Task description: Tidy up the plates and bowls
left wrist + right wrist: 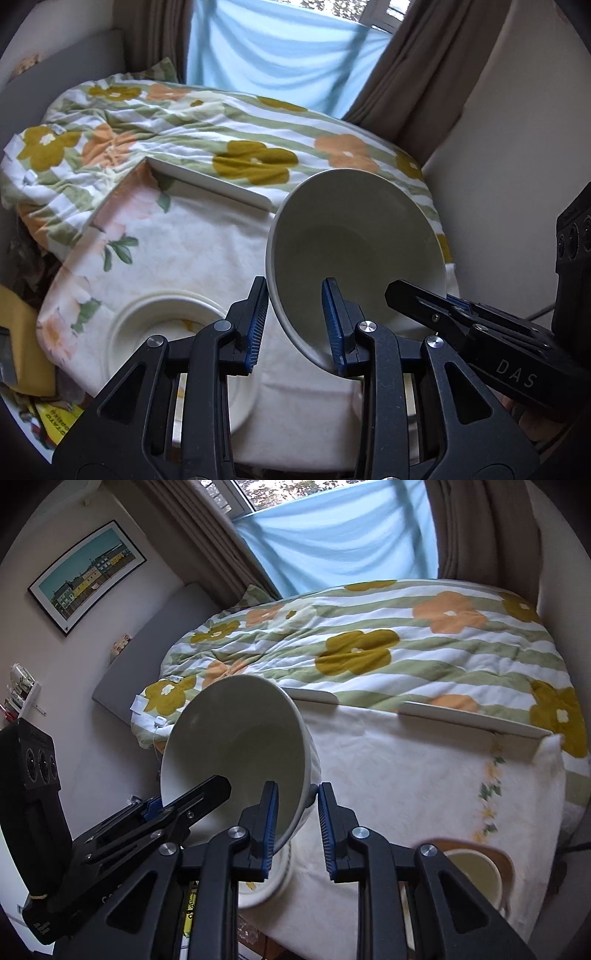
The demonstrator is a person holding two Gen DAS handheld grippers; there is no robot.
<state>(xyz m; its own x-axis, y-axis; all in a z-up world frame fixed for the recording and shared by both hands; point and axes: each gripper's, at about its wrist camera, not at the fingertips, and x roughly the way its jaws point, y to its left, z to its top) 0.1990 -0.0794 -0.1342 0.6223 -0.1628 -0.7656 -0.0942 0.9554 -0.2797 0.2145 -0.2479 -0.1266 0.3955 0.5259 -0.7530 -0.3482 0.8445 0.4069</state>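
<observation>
A plain white bowl (351, 229) (240, 738) hangs tilted in the air above the table, its mouth turned toward both cameras. My left gripper (295, 282) is shut on the bowl's left rim, with one blue pad inside and one outside. The left gripper (207, 794) reaches in from the left in the right wrist view. My right gripper (298, 785) is shut on the opposite rim and shows as a black finger (406, 295) entering from the right. A white deep plate (166, 314) (266, 882) lies on the table under the bowl.
The table wears a pale floral cloth (184, 240) (406, 775). A brown-rimmed dish holding a cream bowl (476, 871) sits at its near right. Behind it lies a bed with a flowered duvet (240, 147) (369, 646), a white board (207, 184) along its edge, and curtains.
</observation>
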